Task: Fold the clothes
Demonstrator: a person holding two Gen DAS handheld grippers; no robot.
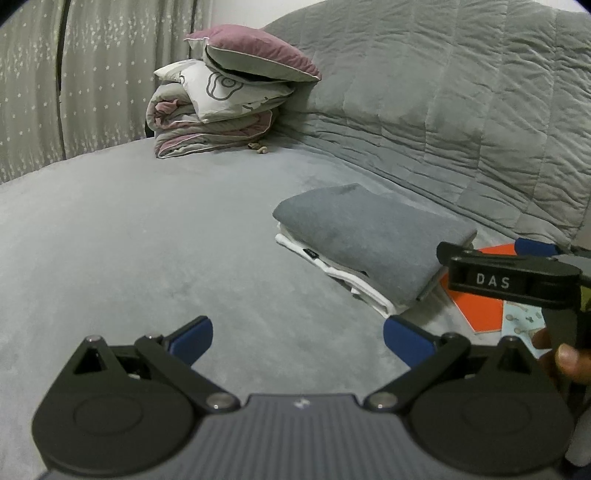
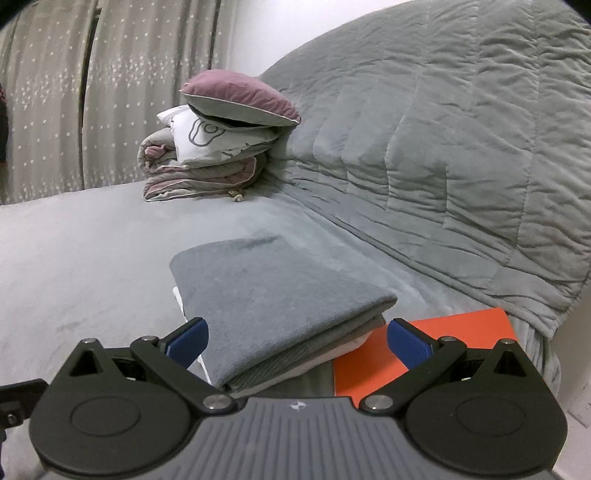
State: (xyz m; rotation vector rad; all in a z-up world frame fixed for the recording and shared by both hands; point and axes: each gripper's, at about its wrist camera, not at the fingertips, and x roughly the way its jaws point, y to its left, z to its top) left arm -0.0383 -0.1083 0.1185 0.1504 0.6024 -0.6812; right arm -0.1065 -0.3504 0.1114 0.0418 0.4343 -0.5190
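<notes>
Fingers spread wide on your left gripper (image 1: 297,341), holding nothing above the bare grey bed (image 1: 129,240). Your right gripper (image 2: 297,341) is equally wide and empty, its tips flanking the near edge of the folded clothes (image 2: 273,295). That stack sits partly on an orange board (image 2: 461,332). Farther back, pillows (image 2: 221,144) rest on a folded blanket.

A grey plush bed cover (image 1: 129,240) is filling the lower and middle frame, with a quilted grey blanket (image 1: 461,110) rising at the upper right. A stack of folded bedding and pillows (image 1: 229,99) is sitting at upper centre, while star-patterned curtains (image 1: 99,74) are hanging at the upper left beside a sliver of white wall (image 2: 255,33)
</notes>
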